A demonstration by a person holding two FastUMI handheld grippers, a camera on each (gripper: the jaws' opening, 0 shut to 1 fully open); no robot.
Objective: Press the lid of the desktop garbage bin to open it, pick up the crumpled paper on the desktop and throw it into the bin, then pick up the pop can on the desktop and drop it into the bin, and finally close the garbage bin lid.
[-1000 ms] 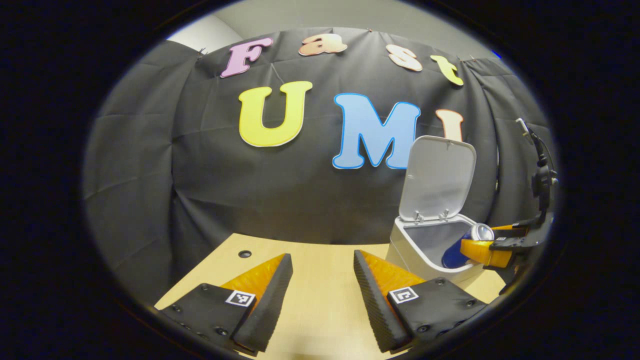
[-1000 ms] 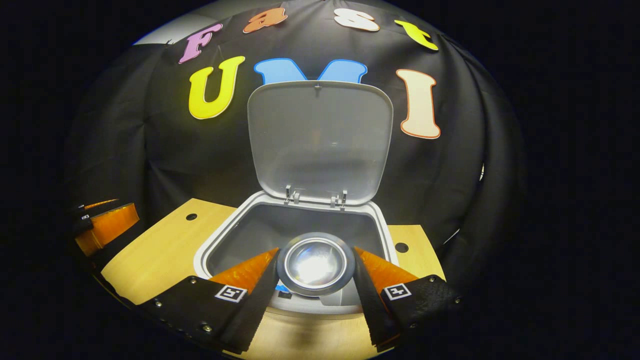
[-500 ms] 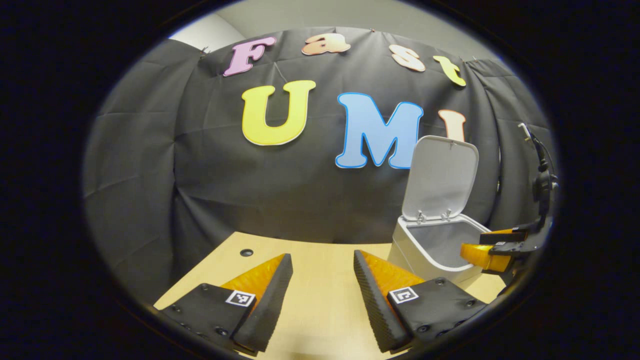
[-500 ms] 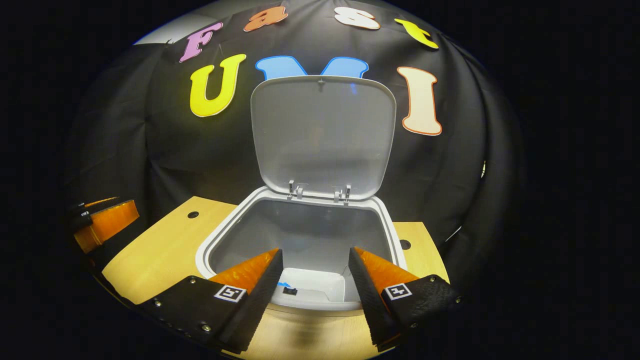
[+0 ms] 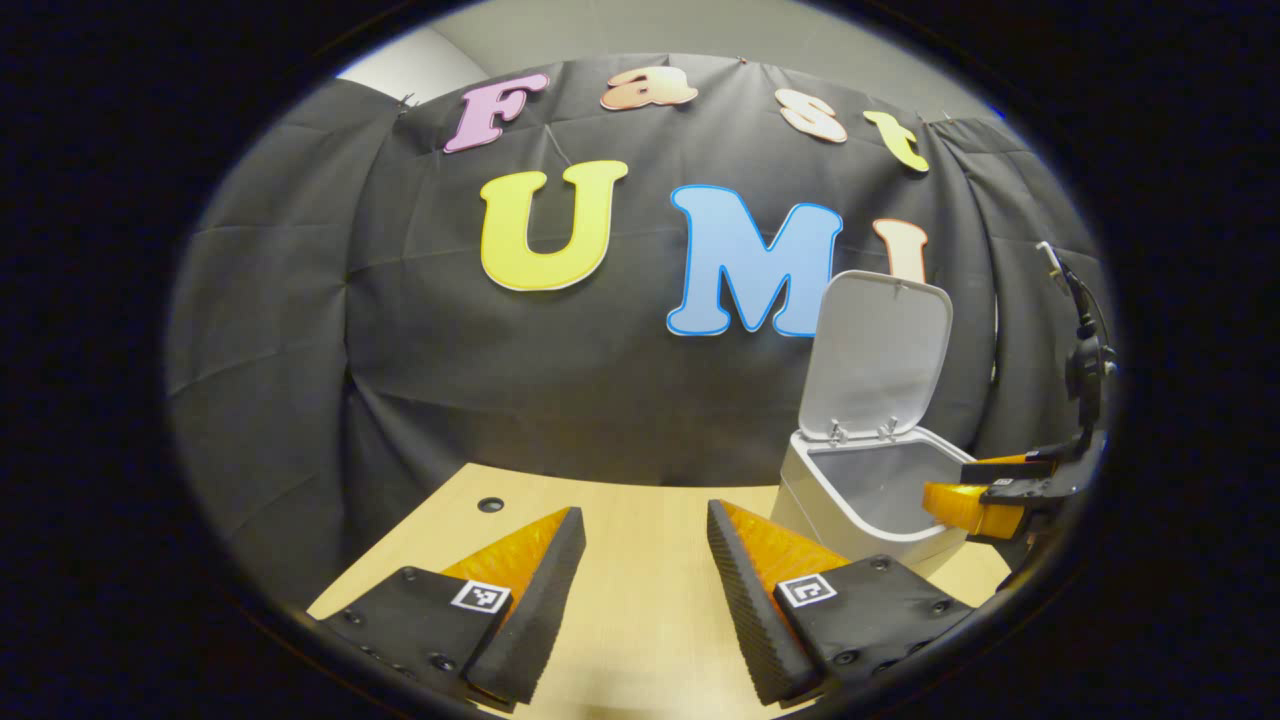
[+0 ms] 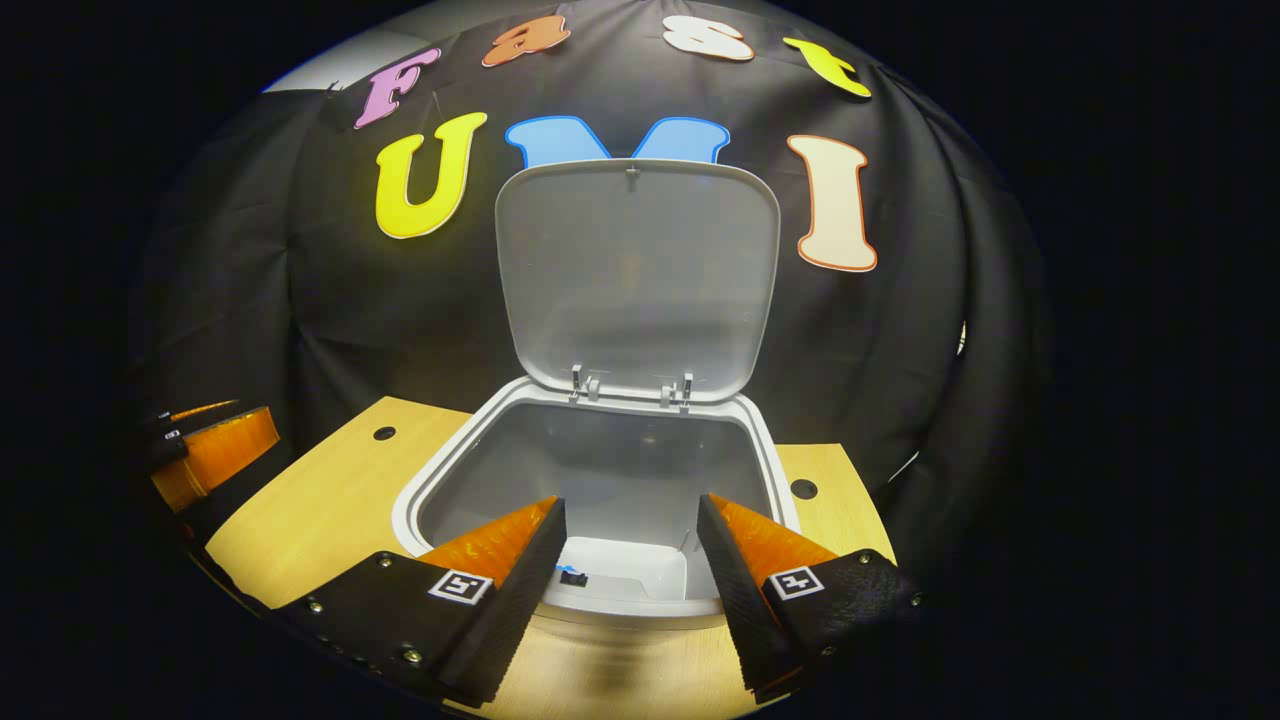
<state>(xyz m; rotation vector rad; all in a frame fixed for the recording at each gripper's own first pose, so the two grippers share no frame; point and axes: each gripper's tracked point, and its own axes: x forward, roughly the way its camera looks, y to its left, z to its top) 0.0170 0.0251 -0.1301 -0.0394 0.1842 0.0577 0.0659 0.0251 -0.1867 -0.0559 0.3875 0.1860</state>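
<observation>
The white garbage bin (image 6: 425, 500) stands on the wooden desk with its lid (image 6: 640, 280) raised upright against the cloth wall. My right gripper (image 6: 630, 550) hovers open over the bin's front rim, nothing between its fingers. The bin's inside looks grey and its contents are hidden. In the left gripper view the bin (image 5: 815, 495) stands at the right with its lid (image 5: 875, 355) up, and the right gripper (image 5: 985, 490) reaches over its mouth. My left gripper (image 5: 645, 590) is open above the bare desk, left of the bin.
The wooden desk (image 5: 640, 570) has a small round hole (image 5: 490, 505) near its back left. In the right gripper view two more holes (image 6: 383, 433) (image 6: 803, 489) flank the bin. The left gripper (image 6: 205, 450) shows at the far left there.
One second ago my right gripper held the blue pop can over the bin. Its fingers have opened and the can is gone from between them. The left gripper has stayed put.
</observation>
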